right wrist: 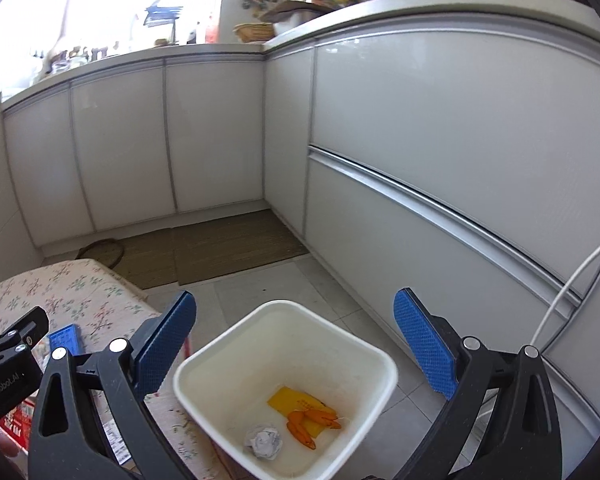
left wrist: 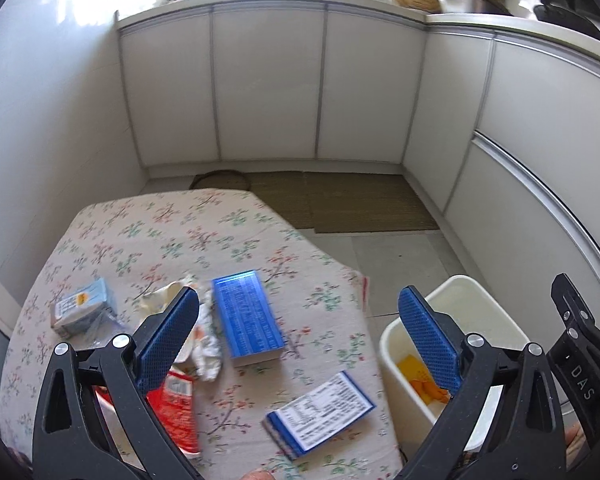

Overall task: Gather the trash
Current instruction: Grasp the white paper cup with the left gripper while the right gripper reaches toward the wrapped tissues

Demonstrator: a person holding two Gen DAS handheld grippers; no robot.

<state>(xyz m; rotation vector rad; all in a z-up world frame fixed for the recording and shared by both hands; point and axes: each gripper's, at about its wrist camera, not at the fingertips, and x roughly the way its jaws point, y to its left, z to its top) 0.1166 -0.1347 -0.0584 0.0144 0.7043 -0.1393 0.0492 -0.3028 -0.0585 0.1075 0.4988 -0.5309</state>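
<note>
Now between pickups: right gripper (right wrist: 294, 344) jaws spread empty over bin (right wrist: 384, 364), left gripper (left wrist: 298, 338) jaws spread above desk (left wrist: 148, 224); next, pinch crumpled wrapper (left wrist: 208, 344).

The left gripper (left wrist: 298, 340) covered part of the red packet (left wrist: 176, 412) and the crumpled white wrapper (left wrist: 208, 344) on the table (left wrist: 148, 232). The print on the blue box (left wrist: 246, 314) and on the white-labelled box (left wrist: 320, 412) was too blurred to read. In the right wrist view, the bin (right wrist: 284, 372) ran off the lower edge, and the yellow packet (right wrist: 290, 398) lay partly under orange scraps (right wrist: 312, 422).
</note>
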